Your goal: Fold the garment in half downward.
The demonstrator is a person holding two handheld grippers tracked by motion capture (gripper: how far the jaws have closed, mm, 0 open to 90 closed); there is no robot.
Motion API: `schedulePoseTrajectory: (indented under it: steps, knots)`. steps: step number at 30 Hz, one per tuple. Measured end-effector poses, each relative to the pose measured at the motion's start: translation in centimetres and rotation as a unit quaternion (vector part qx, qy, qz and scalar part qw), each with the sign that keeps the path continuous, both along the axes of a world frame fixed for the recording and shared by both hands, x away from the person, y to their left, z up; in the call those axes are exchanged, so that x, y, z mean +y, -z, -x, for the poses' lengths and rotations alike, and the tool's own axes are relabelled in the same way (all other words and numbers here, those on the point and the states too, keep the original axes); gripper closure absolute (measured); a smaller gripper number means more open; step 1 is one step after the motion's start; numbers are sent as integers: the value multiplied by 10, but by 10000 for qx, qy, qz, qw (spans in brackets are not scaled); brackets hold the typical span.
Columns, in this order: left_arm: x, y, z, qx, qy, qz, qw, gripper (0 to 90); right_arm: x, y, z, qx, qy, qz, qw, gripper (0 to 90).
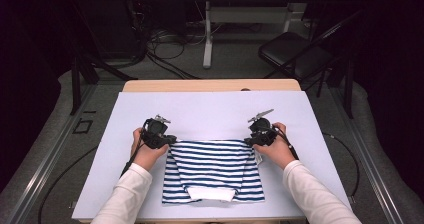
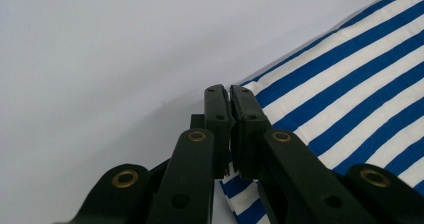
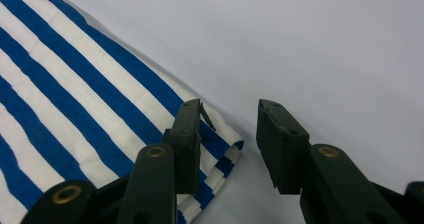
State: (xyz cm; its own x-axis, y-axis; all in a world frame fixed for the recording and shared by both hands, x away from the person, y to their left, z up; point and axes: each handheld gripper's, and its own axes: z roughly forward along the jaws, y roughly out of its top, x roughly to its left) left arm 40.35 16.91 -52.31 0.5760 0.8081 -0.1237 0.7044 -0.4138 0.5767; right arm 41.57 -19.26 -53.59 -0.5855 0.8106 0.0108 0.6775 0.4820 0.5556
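A blue-and-white striped garment (image 1: pixel 215 169) lies folded on the white mat (image 1: pixel 210 109), with a plain white band at its near edge. My left gripper (image 1: pixel 167 140) is at the garment's far left corner. In the left gripper view the left gripper (image 2: pixel 229 91) has its jaws pressed together on the edge of the striped garment (image 2: pixel 350 84). My right gripper (image 1: pixel 248 141) is at the far right corner. In the right gripper view the right gripper (image 3: pixel 230 109) is open, and the corner of the striped garment (image 3: pixel 75 109) lies under its left jaw.
The mat covers a wooden table (image 1: pixel 210 85). Beyond the table stand a black chair (image 1: pixel 295 54) and another table's white leg (image 1: pixel 207 34), with cables on the floor. Bare mat stretches ahead of both grippers.
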Motion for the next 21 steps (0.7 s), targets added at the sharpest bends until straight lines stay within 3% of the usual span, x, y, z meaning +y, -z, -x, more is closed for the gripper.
schedulePoseTrajectory:
  steps: [9,15,17,21]
  knots:
    - [0,1,0,25,5,-10,10000,868,4,4,-1,74,-54,84,9999,685]
    - [0,2,0,36,-3,2,10000,868,4,3,0,151,-138,72,9998,775]
    - [0,2,0,26,-13,8,10000,868,5,5,1,55,-122,-39,9999,812]
    - [1,2,0,19,-10,0,10000,868,5,4,2,58,-186,40,9998,857]
